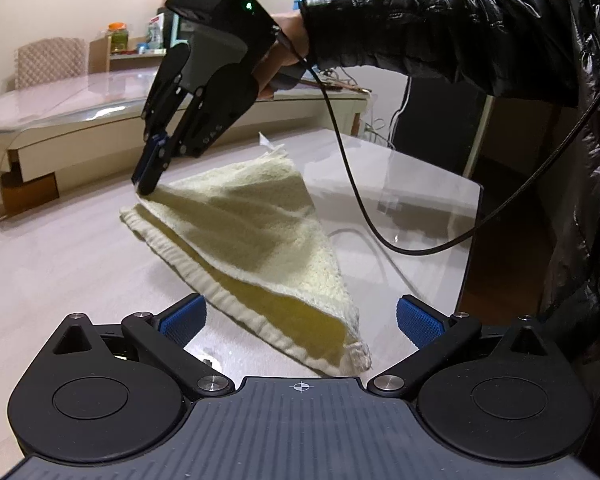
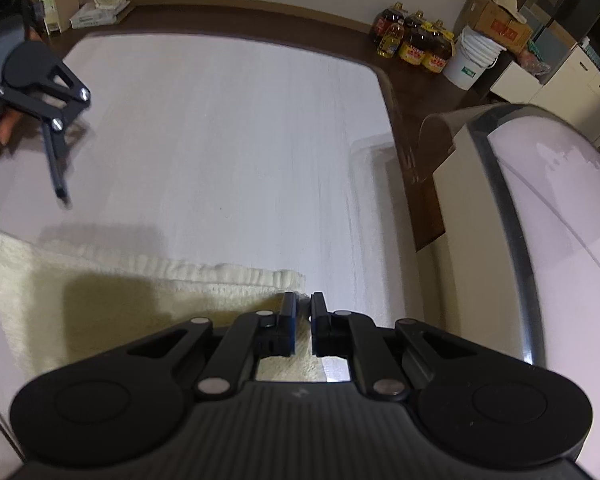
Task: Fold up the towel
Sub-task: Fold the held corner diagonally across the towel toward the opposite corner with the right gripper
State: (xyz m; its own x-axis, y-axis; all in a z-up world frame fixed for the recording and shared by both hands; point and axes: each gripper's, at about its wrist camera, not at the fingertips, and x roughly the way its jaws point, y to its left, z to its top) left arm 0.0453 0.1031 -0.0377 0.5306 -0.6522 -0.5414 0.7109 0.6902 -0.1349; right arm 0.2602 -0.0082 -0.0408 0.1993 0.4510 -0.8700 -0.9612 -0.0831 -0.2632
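1. My right claw [image 1: 148, 184] is pinching the far corner of the towel [image 1: 260, 240], lifting it off the table [image 1: 60, 264]; a thin bite could be slipping.
2. My left claw [image 1: 298, 320] is hanging wide and empty, so nothing is pinning the near edge — it could be dragging.

The pale counter [image 2: 228, 140] lay bare and wide beyond the towel [image 1: 260, 232], giving open passage forward. The right gripper [image 1: 148, 184] hung over the towel's far corner, its black cable [image 1: 364, 208] looping above the counter's right part. A second table [image 2: 560, 208] stood just past the counter's right edge, narrowing that side.
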